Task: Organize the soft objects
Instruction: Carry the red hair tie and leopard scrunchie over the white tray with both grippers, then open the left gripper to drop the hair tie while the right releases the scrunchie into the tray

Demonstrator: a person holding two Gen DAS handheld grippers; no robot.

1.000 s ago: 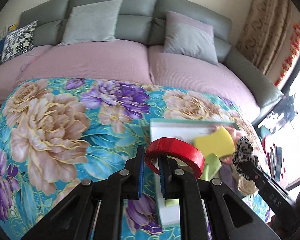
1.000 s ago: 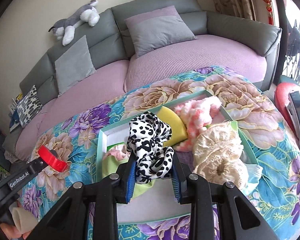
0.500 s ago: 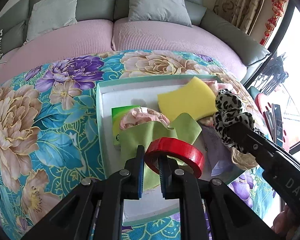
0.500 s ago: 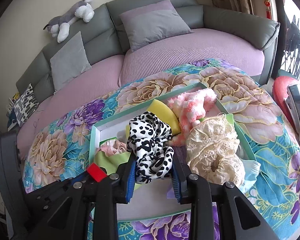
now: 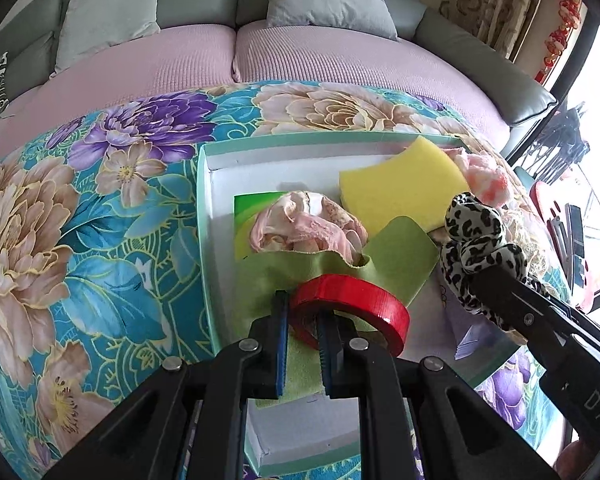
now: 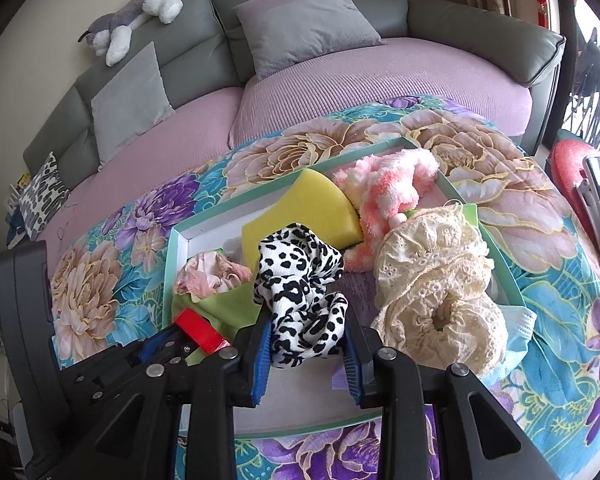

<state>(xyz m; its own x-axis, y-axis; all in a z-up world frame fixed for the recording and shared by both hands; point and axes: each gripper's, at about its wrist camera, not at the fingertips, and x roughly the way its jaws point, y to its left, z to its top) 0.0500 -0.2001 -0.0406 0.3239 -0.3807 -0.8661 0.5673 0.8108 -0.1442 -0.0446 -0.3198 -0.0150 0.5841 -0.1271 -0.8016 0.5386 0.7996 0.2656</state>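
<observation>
My left gripper is shut on the wall of a red tape roll, low over the near left part of a mint-rimmed white tray. My right gripper is shut on a black-and-white spotted fabric piece, held above the tray's middle. In the tray lie a yellow sponge, a crumpled pink cloth, a green cloth, a pink-and-white fluffy piece and a cream lace bundle. The right wrist view shows the left gripper and the tape roll at lower left.
The tray sits on a floral blanket in front of a grey sofa with pink seat covers and cushions. A plush dog lies on the sofa back. A light-blue mask hangs over the tray's right rim.
My left gripper has carried the red tape roll down and over the tray, close beside the right gripper. The right gripper has kept still with the spotted fabric.
</observation>
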